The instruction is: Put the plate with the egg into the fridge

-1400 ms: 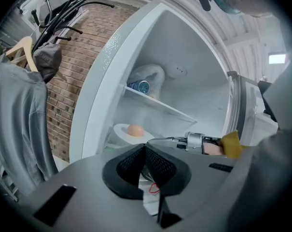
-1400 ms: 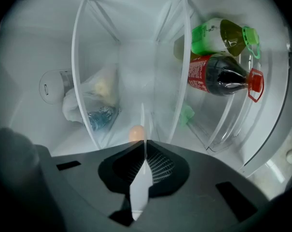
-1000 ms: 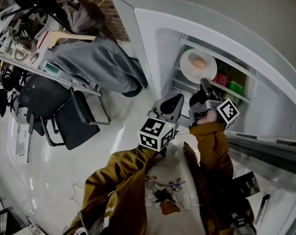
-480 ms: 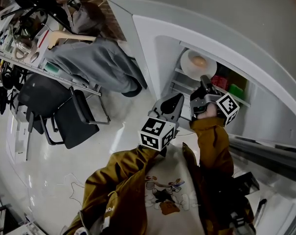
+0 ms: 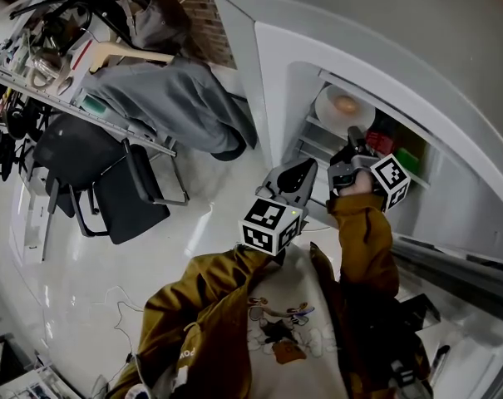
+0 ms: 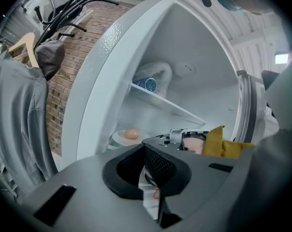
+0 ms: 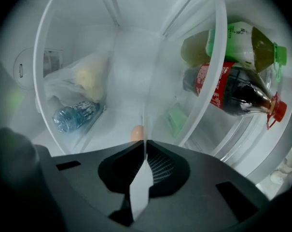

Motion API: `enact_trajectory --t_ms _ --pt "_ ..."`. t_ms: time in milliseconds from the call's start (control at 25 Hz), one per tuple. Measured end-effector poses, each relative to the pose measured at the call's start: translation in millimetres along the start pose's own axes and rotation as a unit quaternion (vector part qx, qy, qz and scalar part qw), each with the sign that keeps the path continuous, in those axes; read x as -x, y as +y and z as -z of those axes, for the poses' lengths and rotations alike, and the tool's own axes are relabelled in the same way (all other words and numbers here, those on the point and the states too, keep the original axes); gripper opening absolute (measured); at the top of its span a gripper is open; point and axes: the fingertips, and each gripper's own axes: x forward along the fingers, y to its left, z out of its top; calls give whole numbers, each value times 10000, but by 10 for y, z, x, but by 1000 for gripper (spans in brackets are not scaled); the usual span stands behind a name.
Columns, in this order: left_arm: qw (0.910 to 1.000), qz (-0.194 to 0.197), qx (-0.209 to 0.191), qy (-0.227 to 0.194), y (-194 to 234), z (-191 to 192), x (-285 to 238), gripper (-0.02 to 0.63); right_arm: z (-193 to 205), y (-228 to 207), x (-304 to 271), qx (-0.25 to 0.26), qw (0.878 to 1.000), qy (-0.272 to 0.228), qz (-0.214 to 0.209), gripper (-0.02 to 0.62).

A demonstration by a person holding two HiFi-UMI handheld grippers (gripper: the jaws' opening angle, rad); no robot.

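Observation:
A white plate [image 5: 337, 109] with a brown egg [image 5: 346, 104] on it is inside the open fridge [image 5: 276, 73], at shelf height. My right gripper [image 5: 351, 136] reaches in from below and is shut on the plate's near rim. In the right gripper view the thin white rim [image 7: 140, 185] is pinched between the jaws, with the egg [image 7: 137, 132] just beyond the tips. My left gripper [image 5: 306, 169] hangs outside the fridge, left of the right one, shut and empty. The left gripper view shows the egg [image 6: 132, 134] on the plate [image 6: 119, 139] past its closed tips [image 6: 145, 147].
A cola bottle [image 7: 232, 93] and a green tea bottle [image 7: 232, 42] lie in a clear rack at the right. A water bottle [image 7: 76, 115] and a plastic bag [image 7: 88, 79] lie further in. Black chairs [image 5: 110, 189] and a cluttered desk [image 5: 60, 65] stand left of the fridge.
The right gripper has carried the plate slightly further into the fridge. The left gripper has stayed where it was, still shut.

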Motion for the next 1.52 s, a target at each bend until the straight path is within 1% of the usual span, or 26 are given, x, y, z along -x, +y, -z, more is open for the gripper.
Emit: enact_trajectory --t_ms 120,280,520,680,720,800,920,1160,1240,1400,1520 --pt "10000 4 -22 -30 -1 -15 -1 8 -1 -9 -12 4 10000 9 17 21" --pt "10000 -4 -16 25 13 -1 17 8 8 32 -31 -22 10000 26 -91 21" --pt "10000 -49 10 48 49 0 52 8 -4 80 -57 254 9997 2 -33 21" --pt "10000 -46 -24 -22 65 -24 62 8 27 85 -41 287 9996 23 -29 26" --pt "10000 -47 -19 -28 67 -25 66 8 33 93 -32 287 9996 9 -54 39" --pt "10000 -39 -8 -20 65 -20 73 8 31 100 -7 233 9997 -51 -108 90" --pt "10000 -15 0 -10 50 -19 91 8 47 85 18 143 9998 -53 -111 132" --pt "10000 12 -2 -59 48 -21 136 8 75 66 42 561 9983 -106 92 198" --pt "10000 -1 -3 -79 62 -27 158 8 100 41 46 604 9980 -88 174 225" --pt "10000 -13 3 -86 53 -37 202 8 176 12 47 459 9986 58 236 244" --pt "10000 -15 20 -87 44 -37 228 8 225 -1 43 341 9990 151 239 245"
